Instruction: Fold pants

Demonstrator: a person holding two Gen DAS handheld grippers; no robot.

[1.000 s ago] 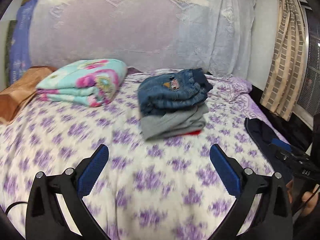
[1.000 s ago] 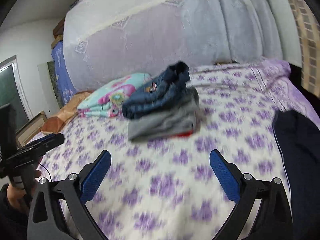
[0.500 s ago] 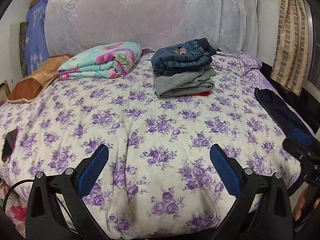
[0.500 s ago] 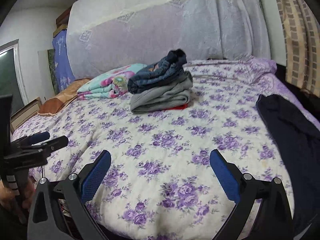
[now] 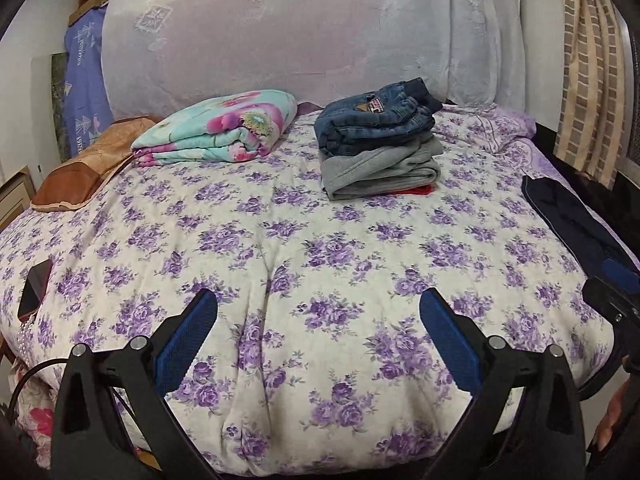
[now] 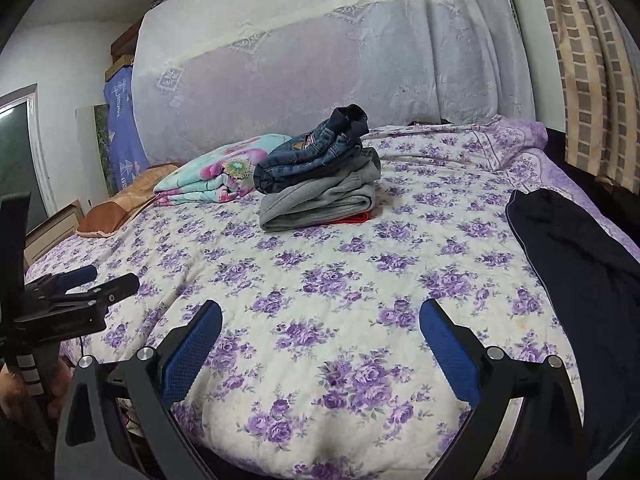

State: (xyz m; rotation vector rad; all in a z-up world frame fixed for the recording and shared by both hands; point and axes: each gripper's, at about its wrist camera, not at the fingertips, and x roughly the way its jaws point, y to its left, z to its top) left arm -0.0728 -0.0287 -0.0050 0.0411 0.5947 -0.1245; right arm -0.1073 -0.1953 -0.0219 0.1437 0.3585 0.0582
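Both jaws spread wide, nothing gripped: left gripper and right gripper poised over bare floral quilt. Dark navy pants lying unfolded at the bed's right edge, likely next; folded jeans stacked on grey pants near the headboard, out of the way.

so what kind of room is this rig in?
Almost certainly a home bedroom. A bed with a purple floral quilt fills both views, a stack of folded pants and a folded floral blanket sit near the covered headboard, and a checked curtain hangs at the right.
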